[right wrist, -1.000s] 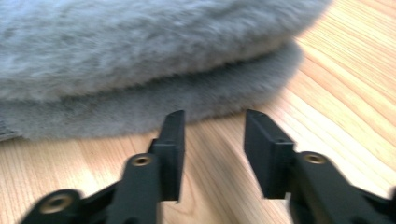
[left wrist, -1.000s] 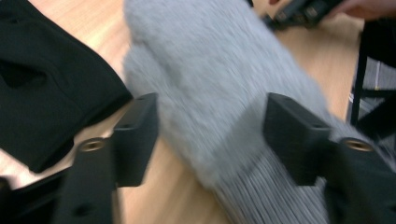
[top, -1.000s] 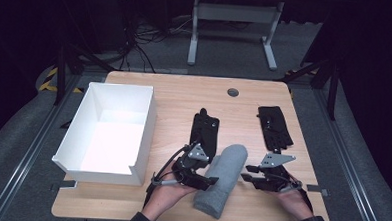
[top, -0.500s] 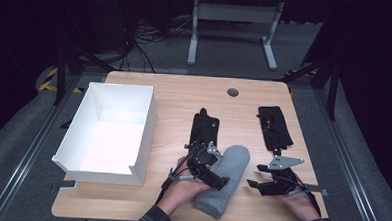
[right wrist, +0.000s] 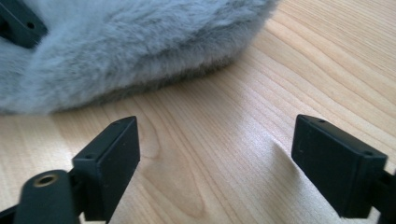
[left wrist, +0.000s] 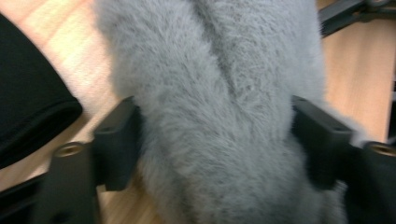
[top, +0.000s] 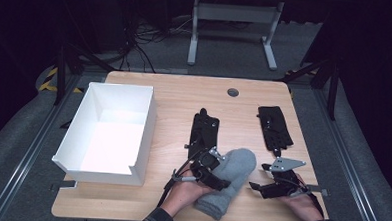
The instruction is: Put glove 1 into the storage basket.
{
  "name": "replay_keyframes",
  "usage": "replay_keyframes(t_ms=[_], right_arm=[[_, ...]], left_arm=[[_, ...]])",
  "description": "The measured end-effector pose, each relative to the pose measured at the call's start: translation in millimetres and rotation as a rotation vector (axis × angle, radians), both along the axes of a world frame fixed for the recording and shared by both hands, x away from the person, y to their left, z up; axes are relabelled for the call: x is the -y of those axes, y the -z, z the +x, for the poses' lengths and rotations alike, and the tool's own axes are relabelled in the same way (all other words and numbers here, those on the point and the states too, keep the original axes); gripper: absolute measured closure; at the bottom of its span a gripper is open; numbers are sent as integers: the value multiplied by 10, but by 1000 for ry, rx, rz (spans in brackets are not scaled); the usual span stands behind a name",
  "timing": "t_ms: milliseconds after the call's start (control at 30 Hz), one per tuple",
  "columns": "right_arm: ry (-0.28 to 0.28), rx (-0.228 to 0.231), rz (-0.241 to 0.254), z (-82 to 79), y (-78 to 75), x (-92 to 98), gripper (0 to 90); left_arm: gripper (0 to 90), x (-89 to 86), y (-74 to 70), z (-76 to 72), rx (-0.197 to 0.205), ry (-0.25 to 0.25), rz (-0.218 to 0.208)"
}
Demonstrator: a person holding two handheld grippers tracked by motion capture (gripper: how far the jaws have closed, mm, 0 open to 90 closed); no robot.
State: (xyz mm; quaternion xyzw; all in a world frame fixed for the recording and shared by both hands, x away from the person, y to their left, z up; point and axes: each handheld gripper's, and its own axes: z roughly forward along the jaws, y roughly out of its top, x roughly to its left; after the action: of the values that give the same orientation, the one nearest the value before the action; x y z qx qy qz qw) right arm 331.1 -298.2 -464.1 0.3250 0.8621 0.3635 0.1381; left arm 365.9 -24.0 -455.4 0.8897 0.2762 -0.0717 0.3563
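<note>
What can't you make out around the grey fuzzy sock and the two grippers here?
- Grey sock: its near end, high view, hidden by the left gripper and hand.
- Left gripper view: blurred, and fur hides whether the pads press.
- Right gripper: open over bare table; the frame edge cuts off the sock.

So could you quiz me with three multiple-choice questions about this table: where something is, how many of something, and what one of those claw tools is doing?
1. Where is the white box?
A. the table's left side
B. the right side
C. on the floor

2. How many black gloves lie on the table?
A. one
B. two
C. four

3. The left gripper is:
A. empty
B. closed on the grey fuzzy sock
C. holding a glove

Answers: 1 A, the high view shows it left; 2 B, a left glove and a right glove; 3 B, its pads press the fur from both sides.
</note>
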Motion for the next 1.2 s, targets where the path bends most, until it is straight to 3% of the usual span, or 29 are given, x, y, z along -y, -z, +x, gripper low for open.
replay_keyframes(t_ms=[33, 167, 300, 500, 667, 900, 1200], right_arm=[[-2, 0, 0, 1, 4, -2, 158], [2, 13, -20, 1, 36, -20, 151], [2, 17, -15, -3, 43, -21, 146], [-1, 23, -9, 2, 66, -26, 97], [-4, 25, -9, 3, 69, -28, 94], [-4, 24, -9, 3, 69, -28, 94], [-5, 25, -9, 4, 70, -28, 94]], left_arm=[[426, -1, -1, 3, -17, 10, -6], [530, -7, -6, 15, -54, 19, -19], [602, -17, -30, 10, -41, 33, -29], [624, -66, -94, 20, -52, 41, -46], [625, -107, -231, -15, -23, 50, -41], [623, -170, -421, -26, -1, 61, -74], [618, -325, -829, -2, 52, 39, -113]])
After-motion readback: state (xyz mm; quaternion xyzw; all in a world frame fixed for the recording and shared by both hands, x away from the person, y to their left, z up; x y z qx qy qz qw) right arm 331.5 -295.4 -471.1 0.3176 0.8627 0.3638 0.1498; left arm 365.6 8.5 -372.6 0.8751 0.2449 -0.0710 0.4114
